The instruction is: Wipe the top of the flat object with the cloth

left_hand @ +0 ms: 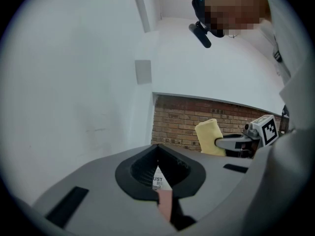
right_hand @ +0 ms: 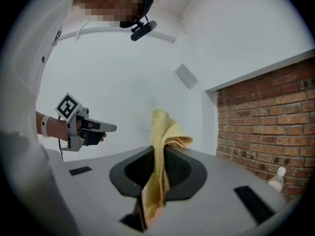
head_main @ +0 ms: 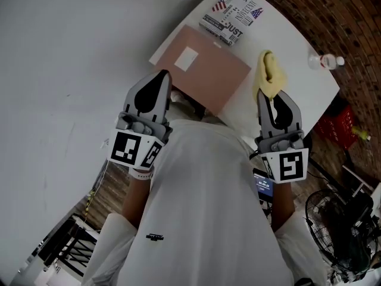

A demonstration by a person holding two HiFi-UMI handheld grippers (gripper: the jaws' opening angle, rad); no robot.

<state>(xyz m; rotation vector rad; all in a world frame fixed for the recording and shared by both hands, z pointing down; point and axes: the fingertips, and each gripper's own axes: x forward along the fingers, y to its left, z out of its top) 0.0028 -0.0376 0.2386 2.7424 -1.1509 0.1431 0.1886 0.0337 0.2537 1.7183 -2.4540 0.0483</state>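
Note:
A flat brown parcel (head_main: pixel 208 76) with a white label lies on the white table (head_main: pixel 292 46); its near corner juts over the table's edge. My right gripper (head_main: pixel 271 95) is shut on a yellow cloth (head_main: pixel 269 73), which stands up out of the jaws above the table's near edge. In the right gripper view the cloth (right_hand: pixel 160 132) hangs folded between the closed jaws of my right gripper (right_hand: pixel 160 154). My left gripper (head_main: pixel 161 75) is raised near the parcel's left corner, shut, with nothing in it. In the left gripper view a sliver of the parcel (left_hand: pixel 165 201) shows past the jaws.
A printed box (head_main: pixel 229 14) lies at the table's far end, beyond the parcel. A clear water bottle (head_main: pixel 326 61) lies by the right edge. A red crate (head_main: pixel 336 127) and a fan (head_main: pixel 333 213) are on the floor to the right. A brick wall (right_hand: pixel 266 117) stands behind.

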